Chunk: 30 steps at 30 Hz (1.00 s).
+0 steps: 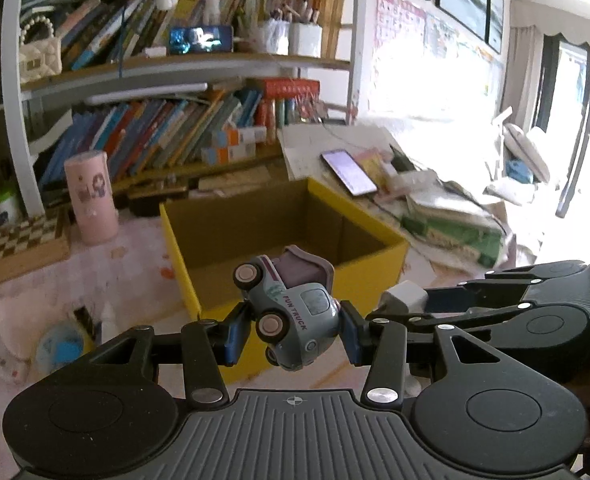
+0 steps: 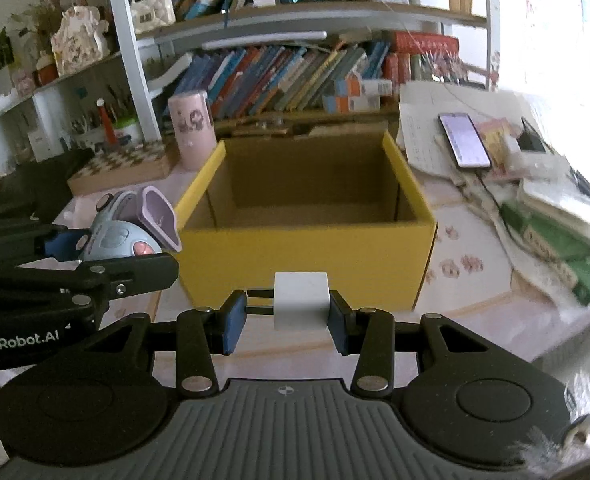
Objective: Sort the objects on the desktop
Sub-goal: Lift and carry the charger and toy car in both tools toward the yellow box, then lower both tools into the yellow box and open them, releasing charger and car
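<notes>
My left gripper (image 1: 295, 330) is shut on a pale blue toy truck (image 1: 291, 312) with a purple tipper, held tilted in the air just before the near wall of an open yellow cardboard box (image 1: 371, 276). The truck also shows at the left of the right wrist view (image 2: 119, 232). My right gripper (image 2: 287, 318) is shut on a white plug-in charger block (image 2: 301, 300), held in front of the box's near wall (image 2: 307, 248). The block and right gripper appear at the right of the left wrist view (image 1: 405, 294). The box looks empty inside.
A pink cylindrical cup (image 1: 91, 196) and a chequered board (image 2: 123, 162) stand left of the box. A phone (image 2: 465, 140) lies on papers and books (image 2: 555, 232) to the right. Bookshelves (image 1: 167, 136) rise behind. A small fan (image 1: 61, 350) lies on the pink mat at the near left.
</notes>
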Motion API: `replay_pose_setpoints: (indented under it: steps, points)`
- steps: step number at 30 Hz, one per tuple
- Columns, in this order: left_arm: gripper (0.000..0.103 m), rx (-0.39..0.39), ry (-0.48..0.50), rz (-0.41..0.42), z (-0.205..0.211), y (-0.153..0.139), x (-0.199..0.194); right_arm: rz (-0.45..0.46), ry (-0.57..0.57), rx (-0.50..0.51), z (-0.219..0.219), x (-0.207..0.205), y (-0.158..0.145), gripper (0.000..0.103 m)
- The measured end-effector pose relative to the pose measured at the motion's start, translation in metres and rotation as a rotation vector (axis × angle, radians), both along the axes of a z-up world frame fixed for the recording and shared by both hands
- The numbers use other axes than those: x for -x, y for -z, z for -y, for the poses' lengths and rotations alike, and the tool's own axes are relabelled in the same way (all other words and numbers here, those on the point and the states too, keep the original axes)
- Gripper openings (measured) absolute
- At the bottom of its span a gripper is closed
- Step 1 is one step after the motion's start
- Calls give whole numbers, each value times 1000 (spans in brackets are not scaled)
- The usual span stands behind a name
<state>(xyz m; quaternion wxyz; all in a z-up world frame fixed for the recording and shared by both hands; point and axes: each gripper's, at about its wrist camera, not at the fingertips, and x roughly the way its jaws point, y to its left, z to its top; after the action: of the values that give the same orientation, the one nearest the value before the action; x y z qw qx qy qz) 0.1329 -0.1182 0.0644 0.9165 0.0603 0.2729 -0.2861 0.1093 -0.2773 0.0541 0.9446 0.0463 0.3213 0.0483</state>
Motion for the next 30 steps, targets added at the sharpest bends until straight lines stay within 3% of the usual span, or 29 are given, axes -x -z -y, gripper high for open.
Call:
replay_pose_setpoints:
  steps: [14,30]
  points:
    - [46,19,-64,-1,32,-13,-61,83,-104,95,39,-75,-21,40]
    - [46,-75,-143,-69,65,14,-136,16,-371,333,53,-164,8,40]
